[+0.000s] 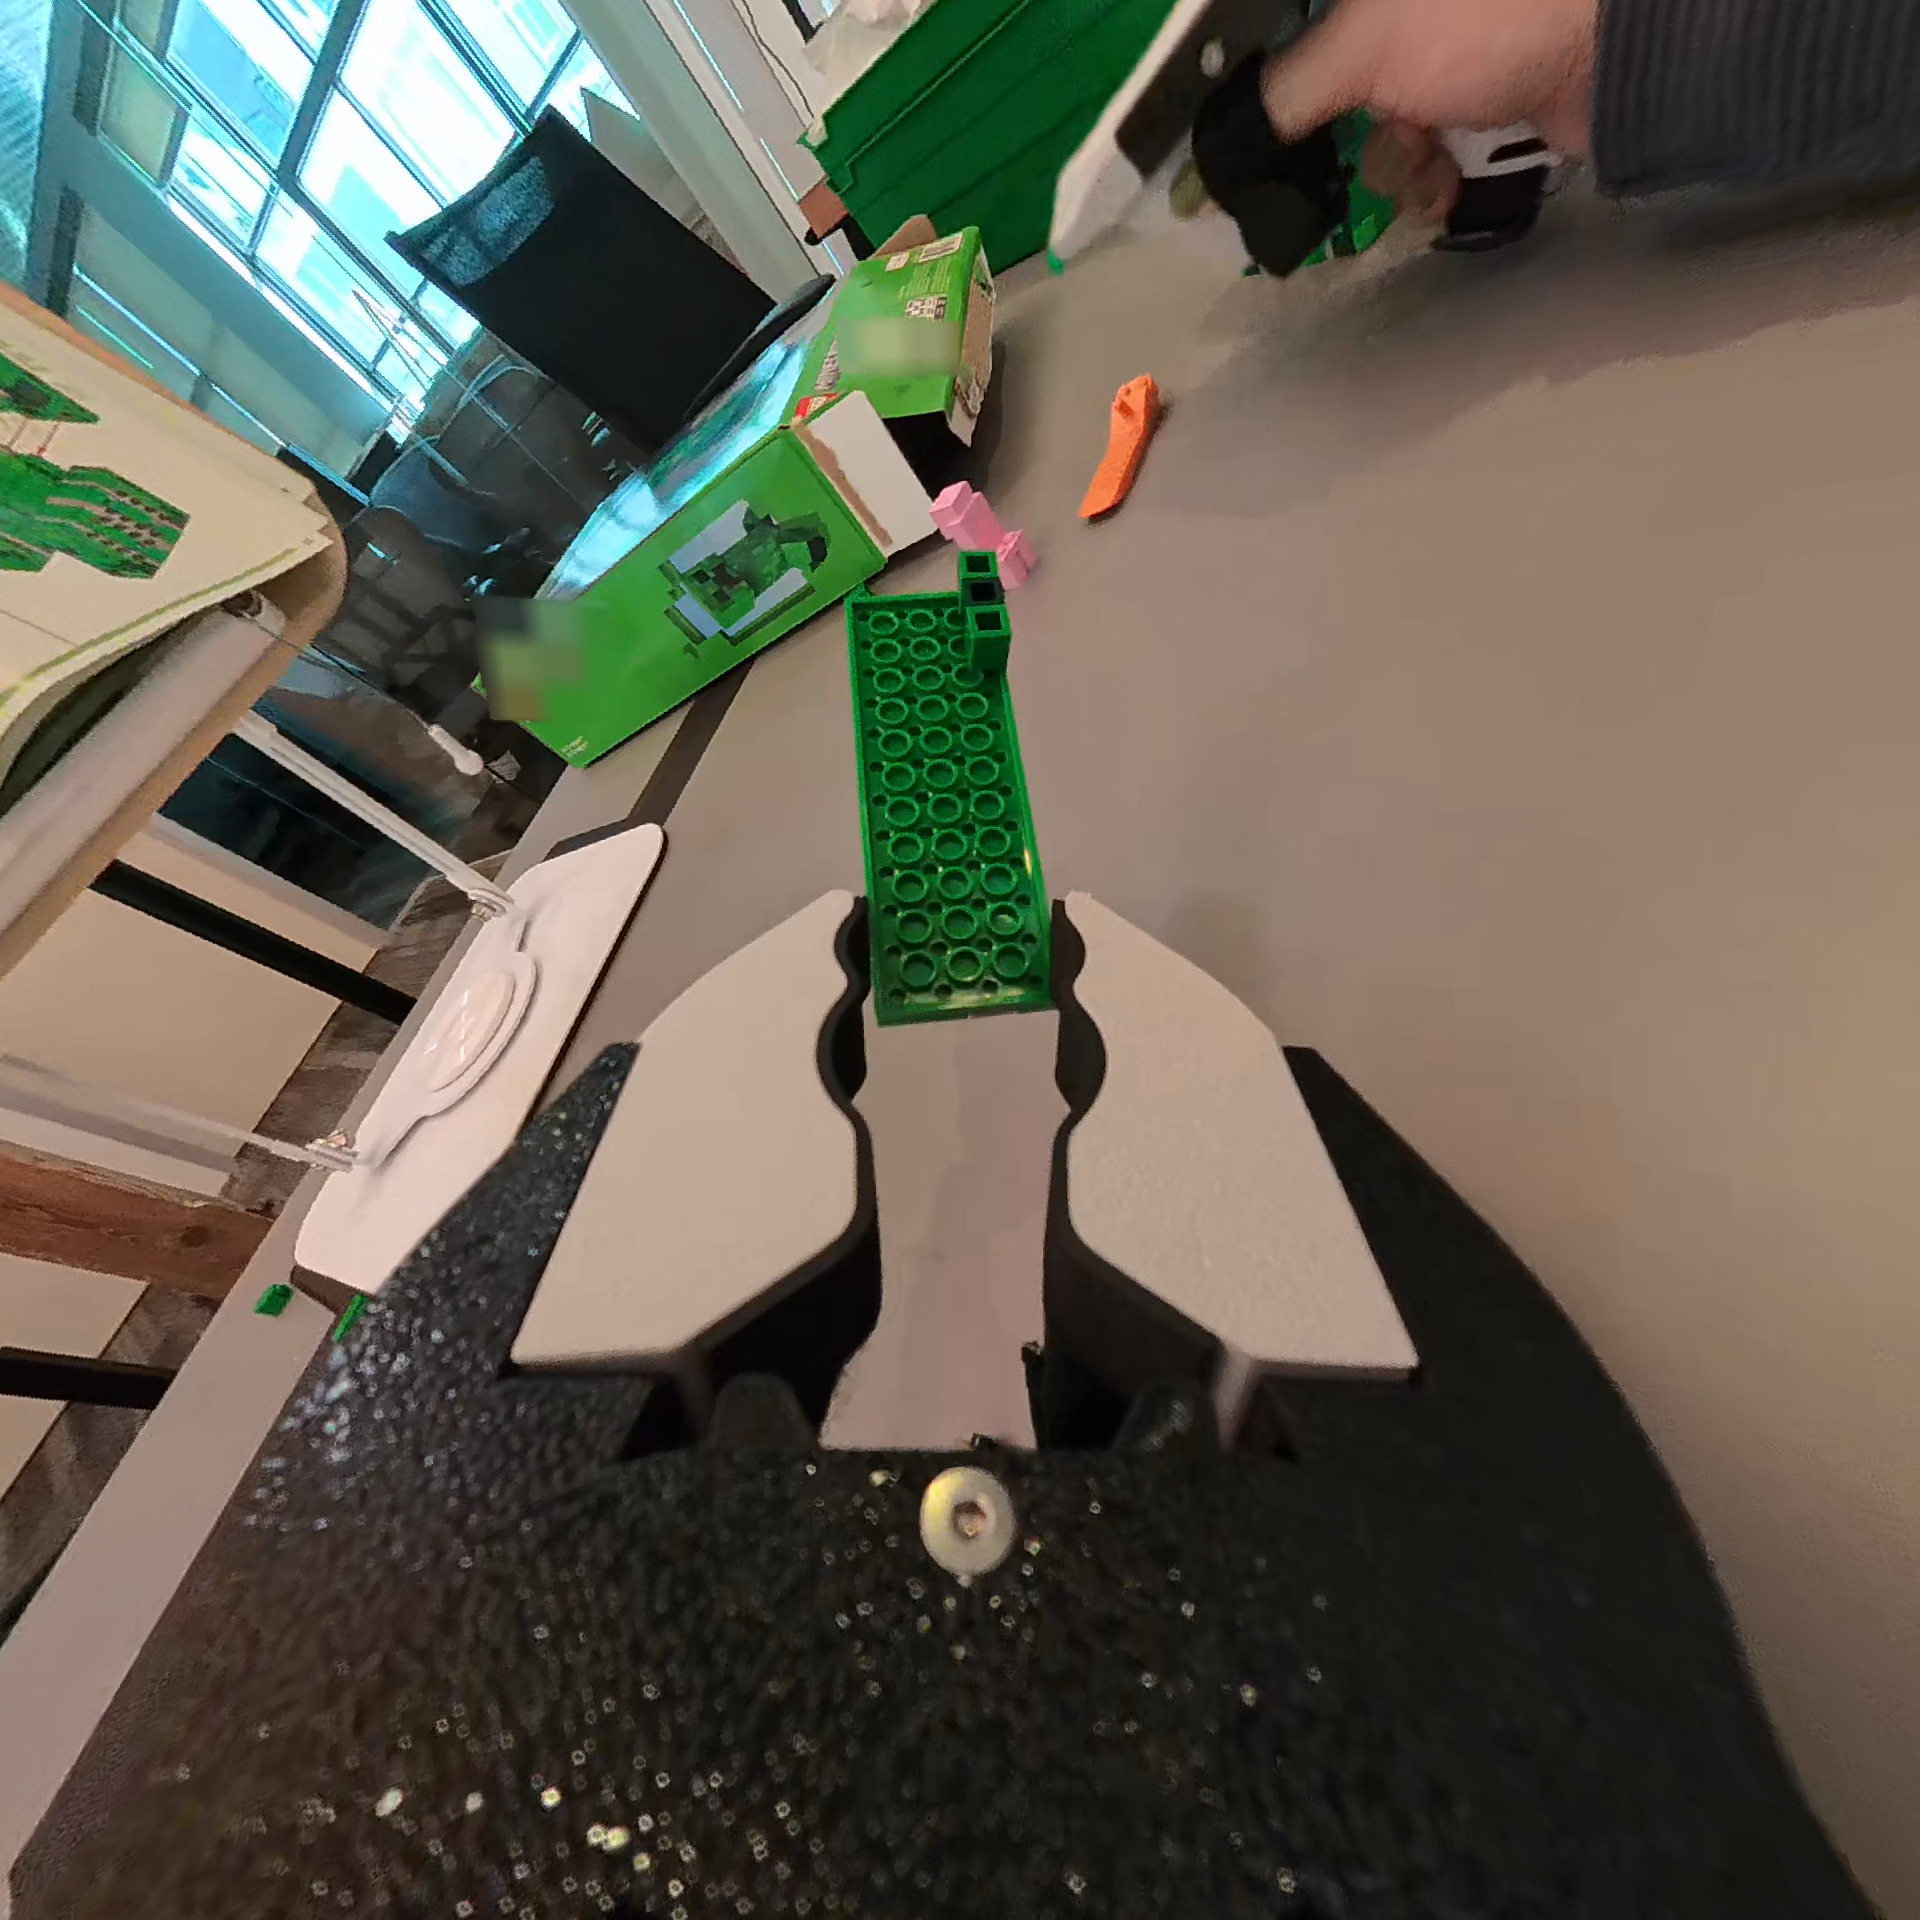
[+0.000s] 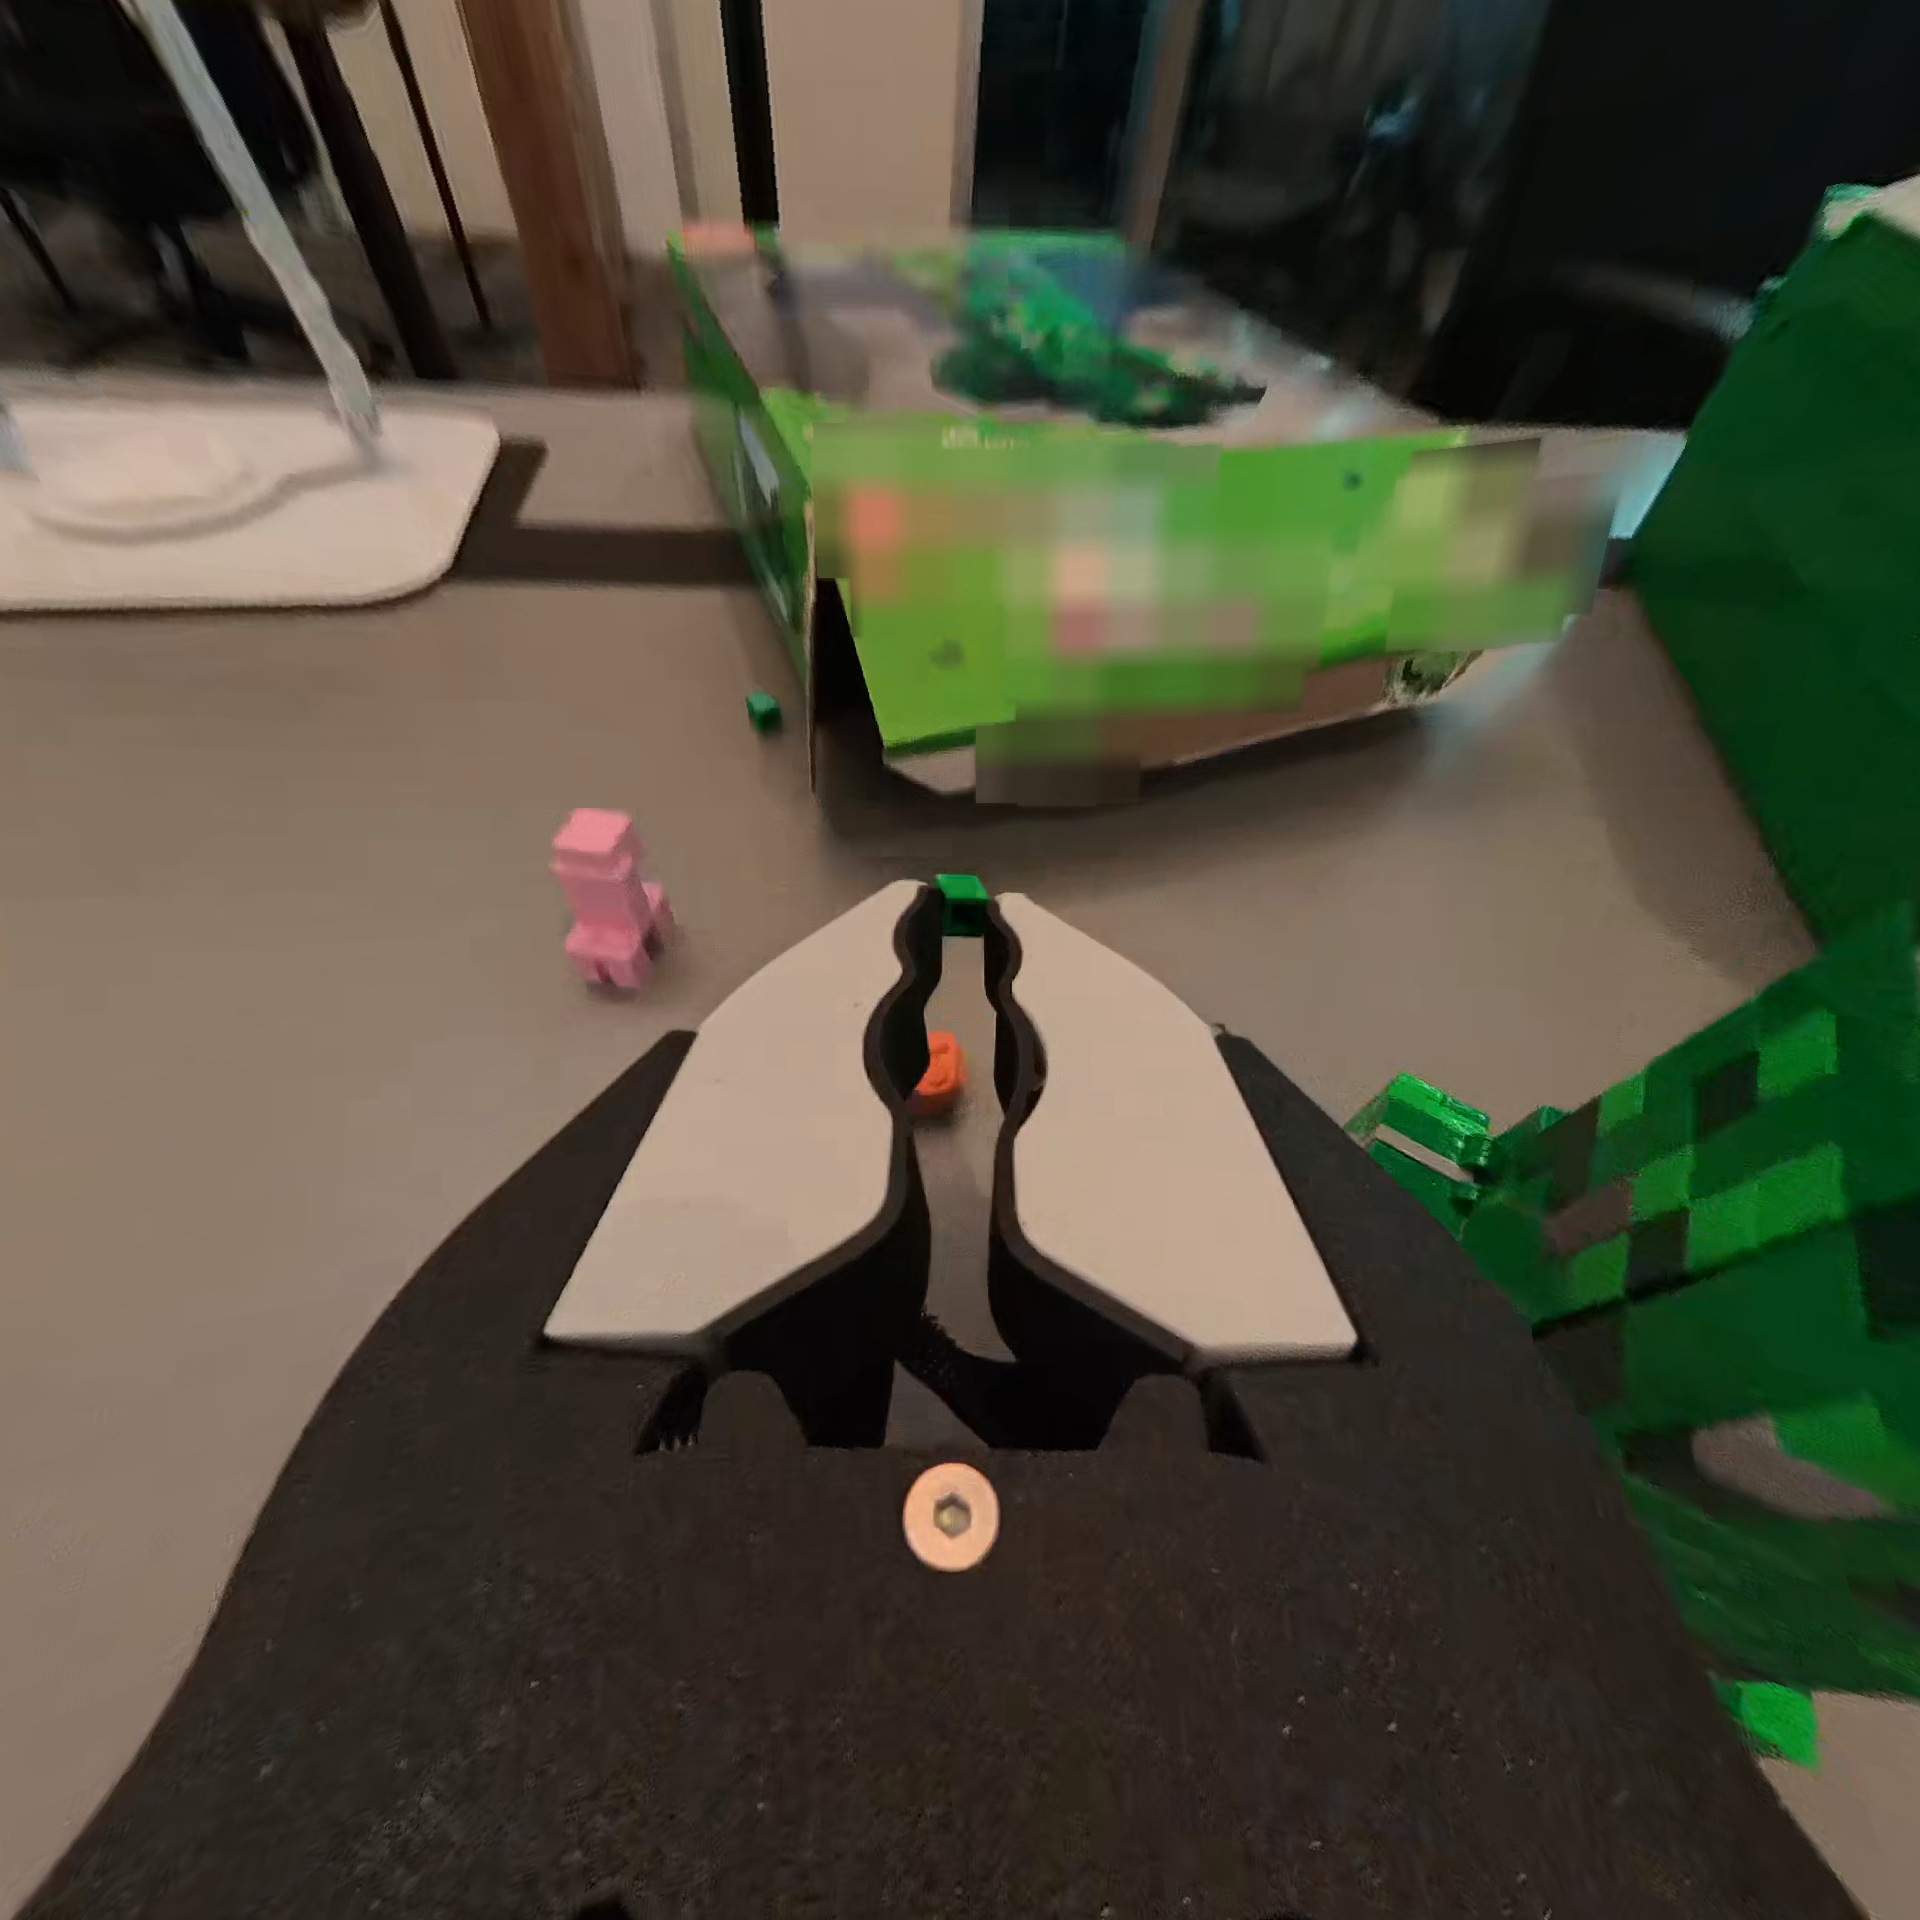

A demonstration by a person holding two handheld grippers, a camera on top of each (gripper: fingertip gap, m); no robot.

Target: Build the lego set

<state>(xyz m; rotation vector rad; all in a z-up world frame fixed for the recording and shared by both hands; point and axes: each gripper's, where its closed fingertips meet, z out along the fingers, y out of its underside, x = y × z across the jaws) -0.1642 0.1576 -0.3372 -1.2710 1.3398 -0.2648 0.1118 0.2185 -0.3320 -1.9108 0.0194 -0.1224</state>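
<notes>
One long green plate (image 1: 948, 821), its round-socketed face toward me, near end pinched between the tips of my left gripper (image 1: 961, 935); far end carries three small square green bricks (image 1: 985, 608) in a row at one corner. My right gripper (image 2: 961, 909) has jaws nearly together, pinching one small green brick (image 2: 959, 902) at the very tips.

On the grey table (image 1: 1455, 831):
- one pink block figure (image 2: 608, 899), upright, just beyond the plate's far end
- one orange separator tool (image 1: 1120, 447), lying apart to the right
- two green set boxes (image 1: 717, 603), both with open flaps
- one loose green brick (image 2: 764, 712) beside a box

A large green blocky model (image 2: 1714, 1299) crowds my right gripper's right side. White lamp base (image 1: 488, 1039) sits left; instruction booklet (image 1: 114, 520) farther left.
</notes>
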